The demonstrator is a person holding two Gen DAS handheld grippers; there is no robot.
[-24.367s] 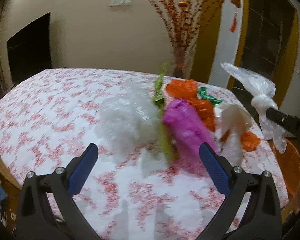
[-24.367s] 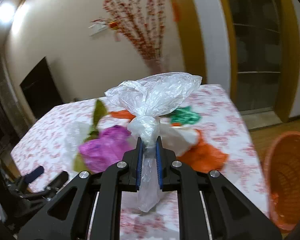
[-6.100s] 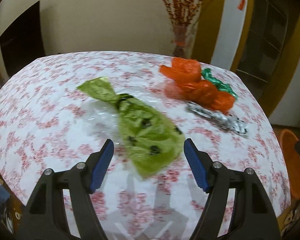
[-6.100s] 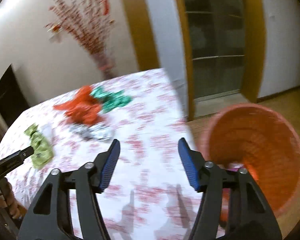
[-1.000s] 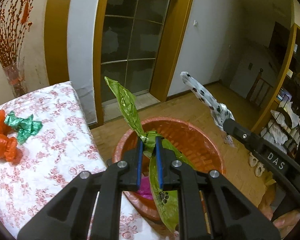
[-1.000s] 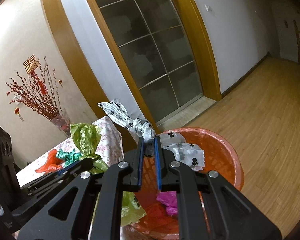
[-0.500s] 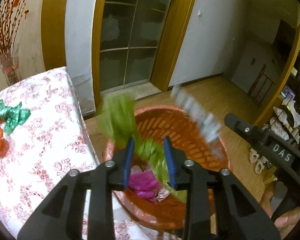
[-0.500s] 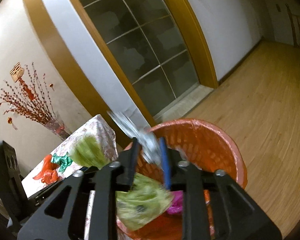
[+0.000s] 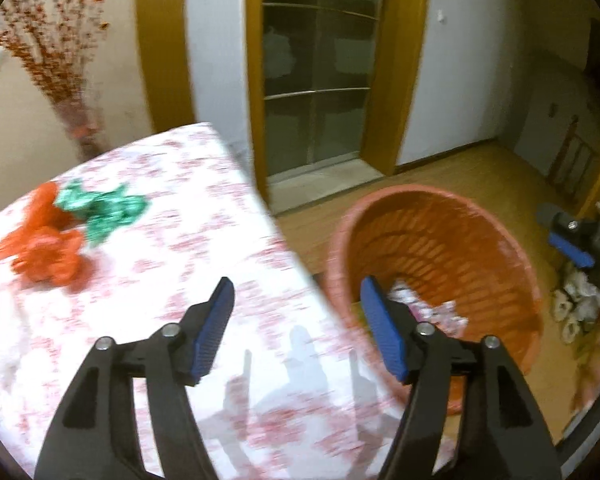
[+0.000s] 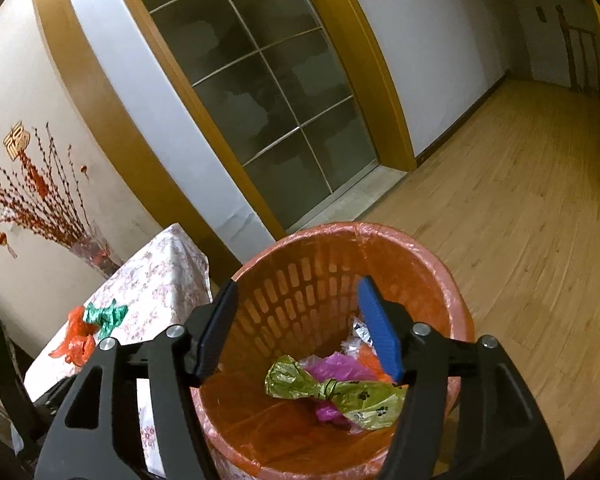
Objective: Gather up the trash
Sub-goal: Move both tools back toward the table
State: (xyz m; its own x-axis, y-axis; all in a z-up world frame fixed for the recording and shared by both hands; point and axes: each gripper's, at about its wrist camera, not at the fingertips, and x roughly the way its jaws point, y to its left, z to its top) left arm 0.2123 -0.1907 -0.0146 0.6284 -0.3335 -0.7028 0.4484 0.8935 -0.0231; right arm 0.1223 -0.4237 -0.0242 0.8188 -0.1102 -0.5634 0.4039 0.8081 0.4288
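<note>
fingers: left gripper and right gripper both opening, nothing between | green bag in orange basket, 6 o'clock | orange bag, green wrapper on table, 9 o'clock

A second ago each claw pinched a bag over the orange basket. Now the left claw and right claw are opening, empty, and the green bag lies inside toward 5 o'clock.
</note>
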